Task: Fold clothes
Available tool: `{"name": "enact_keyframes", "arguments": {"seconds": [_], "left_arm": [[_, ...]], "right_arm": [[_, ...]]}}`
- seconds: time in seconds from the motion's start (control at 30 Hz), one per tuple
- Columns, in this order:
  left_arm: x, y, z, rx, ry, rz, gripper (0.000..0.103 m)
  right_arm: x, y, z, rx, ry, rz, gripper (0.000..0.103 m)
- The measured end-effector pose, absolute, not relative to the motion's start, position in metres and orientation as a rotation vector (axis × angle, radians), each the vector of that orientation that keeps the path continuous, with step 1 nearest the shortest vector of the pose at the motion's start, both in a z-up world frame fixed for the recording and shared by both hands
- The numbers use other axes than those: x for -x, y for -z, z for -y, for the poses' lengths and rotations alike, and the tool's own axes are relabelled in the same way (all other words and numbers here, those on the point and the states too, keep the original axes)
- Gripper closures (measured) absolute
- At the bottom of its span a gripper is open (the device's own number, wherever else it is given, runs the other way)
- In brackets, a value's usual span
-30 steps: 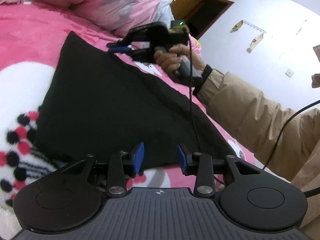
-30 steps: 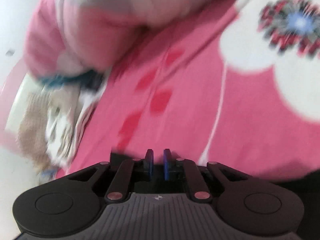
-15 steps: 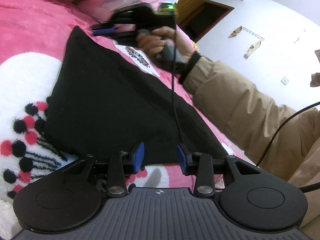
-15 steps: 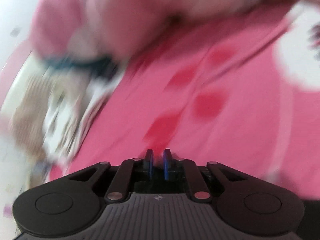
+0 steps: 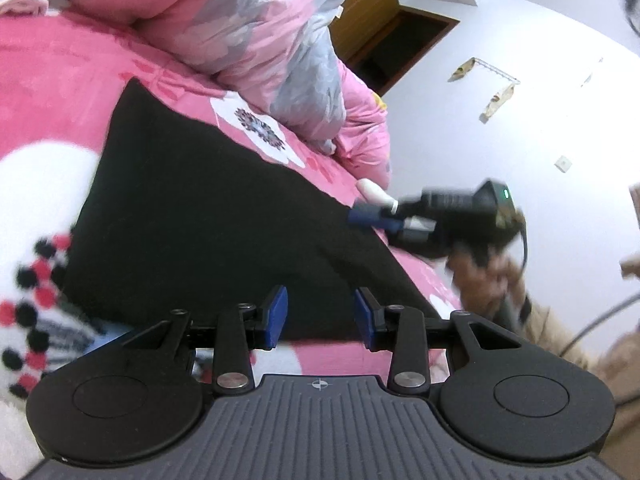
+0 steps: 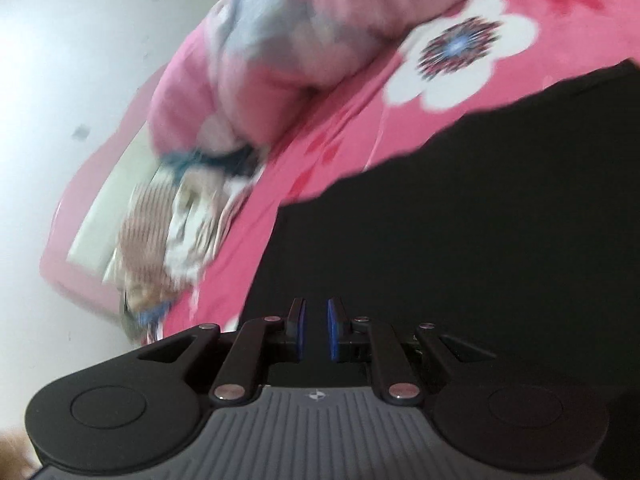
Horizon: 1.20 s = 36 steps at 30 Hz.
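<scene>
Left wrist view: the black garment (image 5: 208, 216) lies spread flat on the pink flowered bed (image 5: 48, 92), its near edge just past the left tongs (image 5: 320, 314), which stand partly open with nothing between the pads. At the garment's right edge the right tongs (image 5: 370, 216), blurred, touch the cloth; a pink quilt (image 5: 248, 32) is heaped beyond.

Right wrist view: the right tongs (image 6: 316, 330) are nearly closed over black cloth; whether they pinch it I cannot tell.

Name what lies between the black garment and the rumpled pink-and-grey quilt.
Only bare pink blanket with a white flower print, visible in both wrist views.
</scene>
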<state>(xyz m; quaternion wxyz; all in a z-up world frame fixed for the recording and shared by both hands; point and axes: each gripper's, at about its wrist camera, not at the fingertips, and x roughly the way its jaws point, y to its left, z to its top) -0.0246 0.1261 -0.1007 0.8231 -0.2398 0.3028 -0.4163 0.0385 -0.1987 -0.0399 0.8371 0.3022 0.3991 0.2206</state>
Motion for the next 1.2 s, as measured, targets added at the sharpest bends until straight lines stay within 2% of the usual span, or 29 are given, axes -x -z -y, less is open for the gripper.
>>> {"name": "enact_keyframes", "arguments": {"seconds": [0.17,0.33,0.53,0.7,0.83,0.93,1.13,1.2], "left_arm": [[0.018,0.09,-0.119,0.433,0.781,-0.642,0.067],[0.021,0.099,-0.129,0.414,0.689,-0.7,0.067],[0.029,0.1,-0.137,0.408,0.619,-0.727,0.067],[0.033,0.102,-0.146,0.421,0.589,-0.738,0.067],[0.035,0.104,-0.156,0.436,0.593,-0.744,0.067],[0.039,0.104,-0.161,0.435,0.581,-0.744,0.067],[0.05,0.096,-0.175,0.431,0.535,-0.722,0.067],[0.054,0.092,-0.183,0.428,0.524,-0.705,0.067]], "right_arm": [[0.001,0.05,0.156,-0.271,-0.541,-0.845,0.091],[0.051,0.049,0.152,-0.135,-0.704,-0.847,0.091],[0.0,0.034,0.14,-0.203,-0.701,-0.665,0.091],[-0.002,0.072,0.125,-0.212,-0.766,-0.708,0.09],[0.032,0.074,0.129,-0.186,-0.874,-0.763,0.091],[0.02,0.062,0.121,-0.187,-0.848,-0.706,0.091],[-0.02,0.083,0.084,-0.204,-0.841,-0.712,0.09],[-0.003,0.088,0.081,-0.21,-0.891,-0.717,0.09]]}}
